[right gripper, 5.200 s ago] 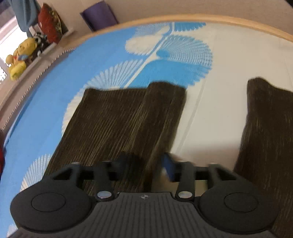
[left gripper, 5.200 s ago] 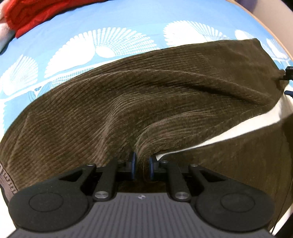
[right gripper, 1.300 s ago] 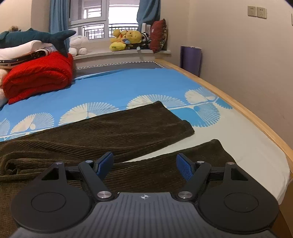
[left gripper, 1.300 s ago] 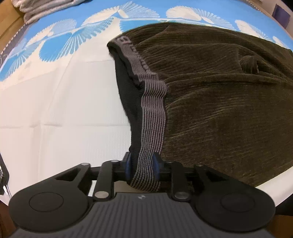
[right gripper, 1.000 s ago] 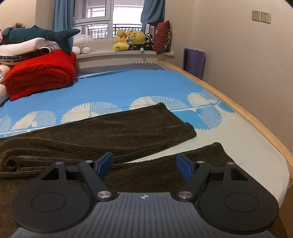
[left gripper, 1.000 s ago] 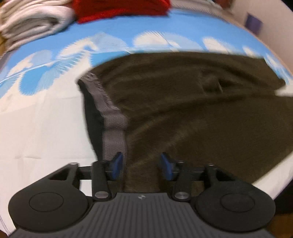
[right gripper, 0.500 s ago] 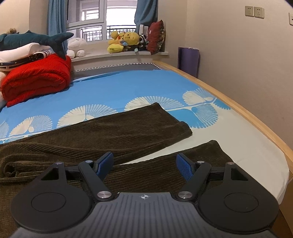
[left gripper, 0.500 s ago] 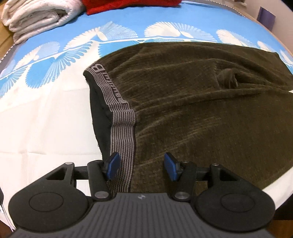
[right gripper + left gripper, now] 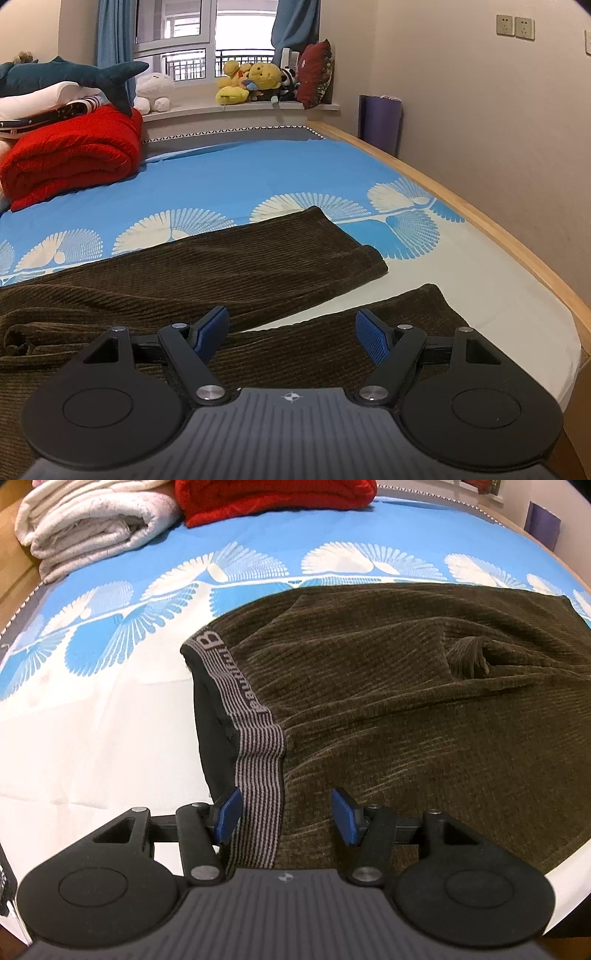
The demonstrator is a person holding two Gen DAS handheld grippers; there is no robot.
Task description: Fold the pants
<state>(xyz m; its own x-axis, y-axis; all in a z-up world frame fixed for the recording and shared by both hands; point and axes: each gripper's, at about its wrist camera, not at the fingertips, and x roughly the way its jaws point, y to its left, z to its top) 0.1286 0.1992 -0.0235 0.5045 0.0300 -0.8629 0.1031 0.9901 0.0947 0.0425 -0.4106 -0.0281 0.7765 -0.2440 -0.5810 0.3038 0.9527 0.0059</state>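
Lying spread on the bed (image 9: 92, 738), the brown pants (image 9: 406, 709) pass beneath both grippers: left gripper (image 9: 286, 814) gaping above the striped waistband (image 9: 258, 760), right gripper (image 9: 291, 334) wide over one leg (image 9: 314, 343), neither gripping.

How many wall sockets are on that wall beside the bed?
3, perhaps more out of sight. Two white wall sockets sit side by side high on the beige wall, one left of the other; a third plate is cut off at the picture's right edge.

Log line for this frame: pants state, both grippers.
pants: spread on bed, legs apart, unfolded | left gripper: jaws open over waistband, no grip | right gripper: jaws open above near leg, empty
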